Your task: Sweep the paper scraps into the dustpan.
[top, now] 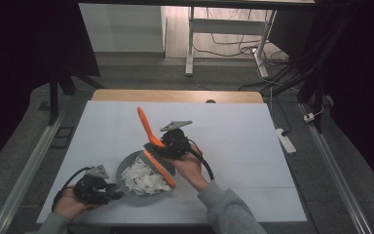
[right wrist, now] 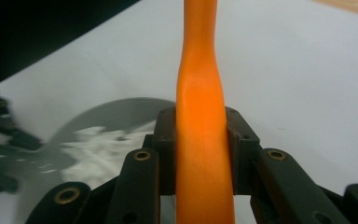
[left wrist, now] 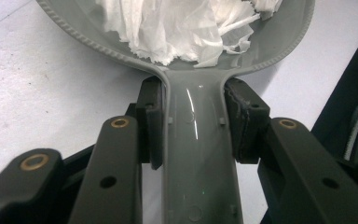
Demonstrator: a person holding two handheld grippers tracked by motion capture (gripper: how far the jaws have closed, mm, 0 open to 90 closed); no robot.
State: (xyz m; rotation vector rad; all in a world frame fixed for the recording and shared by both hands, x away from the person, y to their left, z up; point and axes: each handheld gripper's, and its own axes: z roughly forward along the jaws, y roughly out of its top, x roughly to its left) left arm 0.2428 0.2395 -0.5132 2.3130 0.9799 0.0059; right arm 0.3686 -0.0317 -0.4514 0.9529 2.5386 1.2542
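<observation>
Orange plastic marked the brush (top: 152, 146): a long handle rising up and away from the hand, with a straight bristle head slanting down over the near right rim of the dustpan (top: 126, 165). The right gripper (top: 168, 145) was clenched on the brush handle, its pads pressed to both sides in the right gripper view (right wrist: 200, 140). Grey and glossy, the dustpan lay on the white table (top: 233, 141) with a beaded rim, holding a loose heap of torn white paper (top: 143, 179). Its flat handle ran back between the jaws of the left gripper (left wrist: 193, 121), which gripped it tight at the neck, near the table's front left.

Trouble would most likely come from the paper. It looked light and crumpled, piled close to the rim, so a quick flick of the bristles or a tilt of the pan could send scraps onto the table. The brush handle looked smooth and tapered, so it might twist in the pads if the head pushed hard against the pan. A hard push might also swing the pan in the left gripper's narrow hold on its handle.
</observation>
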